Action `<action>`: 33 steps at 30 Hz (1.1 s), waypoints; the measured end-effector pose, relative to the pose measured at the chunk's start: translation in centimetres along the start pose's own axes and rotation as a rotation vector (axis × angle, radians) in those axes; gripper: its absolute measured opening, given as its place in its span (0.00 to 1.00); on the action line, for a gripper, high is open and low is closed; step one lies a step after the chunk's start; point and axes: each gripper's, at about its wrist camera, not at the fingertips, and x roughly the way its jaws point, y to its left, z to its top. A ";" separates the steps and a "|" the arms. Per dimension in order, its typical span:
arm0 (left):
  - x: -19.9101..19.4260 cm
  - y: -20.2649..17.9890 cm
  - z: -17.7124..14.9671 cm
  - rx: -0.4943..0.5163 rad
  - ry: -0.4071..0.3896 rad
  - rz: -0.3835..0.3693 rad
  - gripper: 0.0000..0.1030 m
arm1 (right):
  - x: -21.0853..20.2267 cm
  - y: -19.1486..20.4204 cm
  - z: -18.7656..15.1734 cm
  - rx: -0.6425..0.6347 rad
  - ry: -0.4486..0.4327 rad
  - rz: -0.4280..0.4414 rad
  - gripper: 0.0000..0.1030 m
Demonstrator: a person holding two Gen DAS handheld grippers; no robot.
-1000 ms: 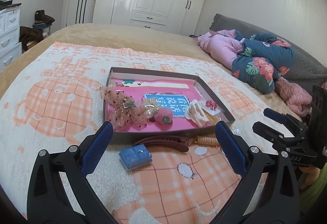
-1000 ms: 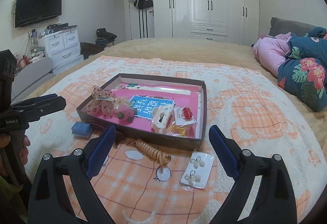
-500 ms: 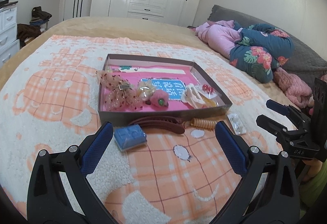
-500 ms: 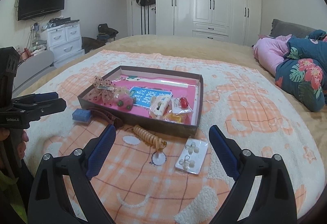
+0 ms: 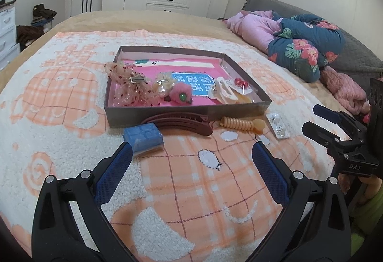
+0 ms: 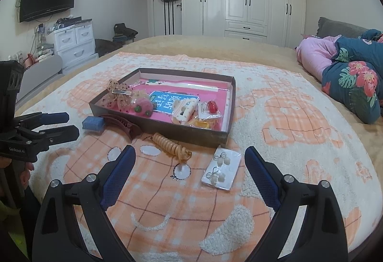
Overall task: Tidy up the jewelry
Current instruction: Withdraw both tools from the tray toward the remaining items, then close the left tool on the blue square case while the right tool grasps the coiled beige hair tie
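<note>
Both grippers are hovering over the near edge of the orange-and-white blanket (image 6: 299, 118) that is covering the bed. The left gripper (image 5: 191, 154) is standing with its blue pads spread wide and nothing between them, and the right gripper (image 6: 190, 159) is gaping just the same, holding nothing. A shallow brown box (image 6: 225, 129) with a pink floor is sitting near the middle of the blanket, holding a spotted bow clip (image 5: 126, 85), a pink pompom (image 5: 180, 94), a cream claw clip (image 6: 184, 107) and a red bead piece (image 6: 211, 106). Outside it, along its near wall, a dark red hair clip (image 5: 179, 122) is lying against the wall, with a small blue case (image 5: 143, 136) just beside its left end. An orange spiral hair tie (image 6: 167, 142) is resting right of the clip, and a packet of earrings (image 6: 221, 171) is lying by the box's near right corner.
</note>
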 end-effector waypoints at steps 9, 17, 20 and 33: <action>0.8 0.2 -0.3 0.000 0.022 0.012 0.89 | 1.2 0.8 -0.4 -0.029 0.026 0.024 0.87; 1.8 1.3 -0.6 -0.021 0.038 0.041 0.89 | 3.9 1.5 -0.5 -0.066 0.071 0.046 0.87; 2.2 2.1 -0.6 -0.039 0.046 0.051 0.89 | 5.1 1.6 -0.4 -0.075 0.089 0.053 0.87; 3.9 4.8 -0.1 -0.134 0.054 0.065 0.89 | 9.8 1.5 0.8 -0.106 0.159 0.095 0.77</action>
